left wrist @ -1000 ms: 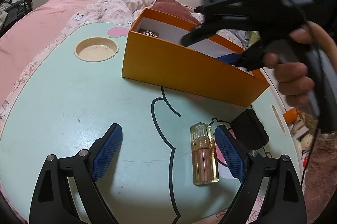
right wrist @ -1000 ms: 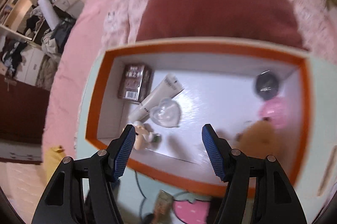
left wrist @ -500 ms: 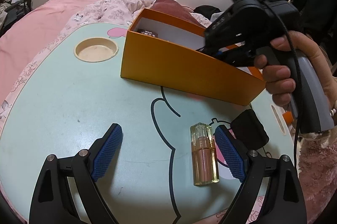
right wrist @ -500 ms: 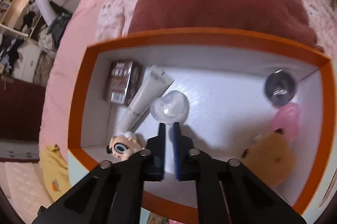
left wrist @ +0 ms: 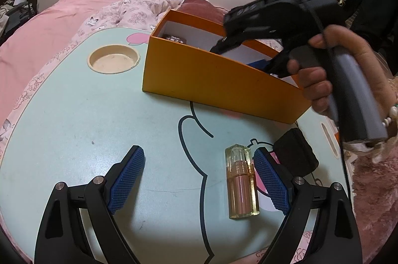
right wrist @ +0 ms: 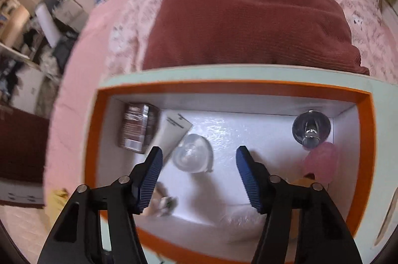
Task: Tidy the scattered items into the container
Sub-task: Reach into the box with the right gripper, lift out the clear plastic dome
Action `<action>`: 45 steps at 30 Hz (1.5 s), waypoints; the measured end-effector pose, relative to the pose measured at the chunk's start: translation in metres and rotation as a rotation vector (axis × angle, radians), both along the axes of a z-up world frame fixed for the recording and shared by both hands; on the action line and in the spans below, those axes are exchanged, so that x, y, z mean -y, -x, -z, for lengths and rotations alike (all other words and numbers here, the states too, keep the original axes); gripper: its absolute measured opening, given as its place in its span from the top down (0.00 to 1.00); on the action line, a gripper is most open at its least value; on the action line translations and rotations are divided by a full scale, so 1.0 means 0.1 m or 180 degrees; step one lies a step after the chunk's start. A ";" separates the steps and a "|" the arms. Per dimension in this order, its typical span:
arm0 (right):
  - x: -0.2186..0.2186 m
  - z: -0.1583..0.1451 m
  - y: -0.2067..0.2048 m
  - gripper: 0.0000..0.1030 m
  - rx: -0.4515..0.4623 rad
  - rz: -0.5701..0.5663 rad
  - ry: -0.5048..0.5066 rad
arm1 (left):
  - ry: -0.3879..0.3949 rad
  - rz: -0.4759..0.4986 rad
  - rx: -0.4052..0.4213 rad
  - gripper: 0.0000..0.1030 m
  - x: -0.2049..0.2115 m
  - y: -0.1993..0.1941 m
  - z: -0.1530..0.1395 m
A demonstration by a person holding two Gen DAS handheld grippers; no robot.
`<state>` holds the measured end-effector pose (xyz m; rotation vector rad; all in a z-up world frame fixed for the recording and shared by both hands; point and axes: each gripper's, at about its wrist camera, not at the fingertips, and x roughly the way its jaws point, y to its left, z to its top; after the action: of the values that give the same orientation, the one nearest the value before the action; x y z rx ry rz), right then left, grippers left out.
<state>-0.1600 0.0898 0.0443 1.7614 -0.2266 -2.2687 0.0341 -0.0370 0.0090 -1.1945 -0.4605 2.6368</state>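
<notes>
An orange box (left wrist: 214, 80) with a white inside stands on the mint green table (left wrist: 74, 114). My left gripper (left wrist: 199, 179) is open and low over the table; a clear perfume bottle (left wrist: 242, 184) lies just inside its right finger, and a black pouch (left wrist: 296, 154) lies beyond. My right gripper (right wrist: 199, 177) is open above the box (right wrist: 236, 86), empty. Inside lie a clear heart-shaped case (right wrist: 194, 153), a white tube (right wrist: 174, 129), a brown packet (right wrist: 138, 127), a dark round jar (right wrist: 311, 127), a pink item (right wrist: 322, 159) and a small figurine (right wrist: 161, 204).
A round cup recess (left wrist: 113, 61) is sunk into the table at far left. A pink bed (left wrist: 49, 22) with a maroon cushion (right wrist: 243, 20) surrounds the table. The right gripper's handle and hand (left wrist: 330, 80) hang over the box's right end.
My right gripper was shut half a second ago and is open now, pulled back and higher above the box. The left gripper has not moved.
</notes>
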 end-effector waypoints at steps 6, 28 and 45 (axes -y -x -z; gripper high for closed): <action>0.16 0.06 0.00 0.70 -0.0088 -0.0219 -0.0274 | -0.0002 0.0001 -0.0002 0.13 0.00 0.00 0.01; -0.28 -0.81 -1.05 0.83 -0.1190 -0.0412 -0.0016 | -0.0018 0.0001 -0.0008 0.13 0.02 0.01 0.01; -0.61 -0.11 -1.79 0.82 -0.0939 -0.0503 0.0471 | 0.0008 0.0000 -0.0005 0.13 0.01 0.01 0.02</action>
<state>0.0189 0.1509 0.0555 1.3052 -0.1842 -2.2949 0.0327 -0.0377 0.0071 -1.1933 -0.4570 2.6389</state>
